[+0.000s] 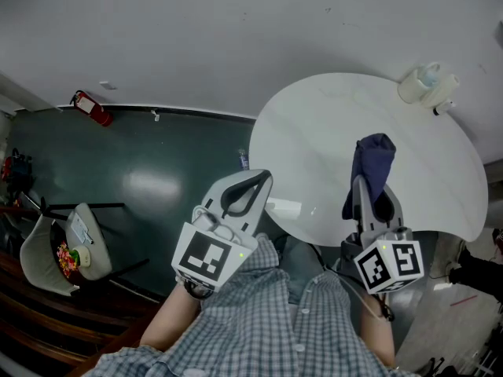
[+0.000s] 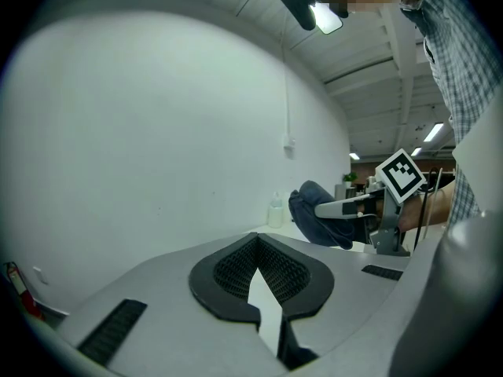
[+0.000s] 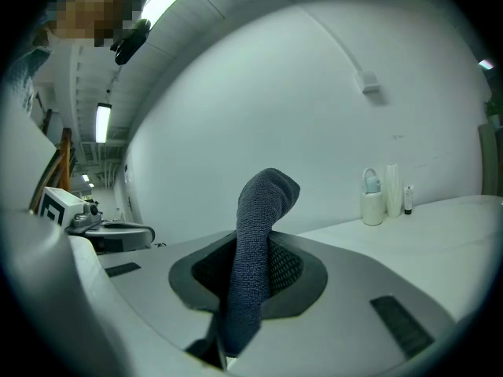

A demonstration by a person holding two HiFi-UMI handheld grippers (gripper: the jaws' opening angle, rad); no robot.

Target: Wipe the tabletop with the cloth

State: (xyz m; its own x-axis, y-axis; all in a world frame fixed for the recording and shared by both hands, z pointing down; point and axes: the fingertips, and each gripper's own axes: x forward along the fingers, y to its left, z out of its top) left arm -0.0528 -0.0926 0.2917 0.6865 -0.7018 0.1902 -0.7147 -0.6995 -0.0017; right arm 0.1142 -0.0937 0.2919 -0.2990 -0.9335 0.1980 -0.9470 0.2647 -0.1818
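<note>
Cloth (image 1: pixel 372 163) is clamped in the right hand-held gripper (image 1: pixel 371 201), its long axis pointing forward over the near edge of the tabletop (image 1: pixel 314 124); the left hand-held gripper (image 1: pixel 245 188), jaws together and empty, sits off to the left.

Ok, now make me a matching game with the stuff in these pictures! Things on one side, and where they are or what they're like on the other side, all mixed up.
Things
1. cloth
2. left gripper
3. bottles
4. fire extinguisher

Where or how
A. red, down by the wall
B. at the far edge of the white table
C. dark blue, pinched in the right gripper
D. shut, with nothing in it

Pairs: 1-C, 2-D, 3-B, 4-A
</note>
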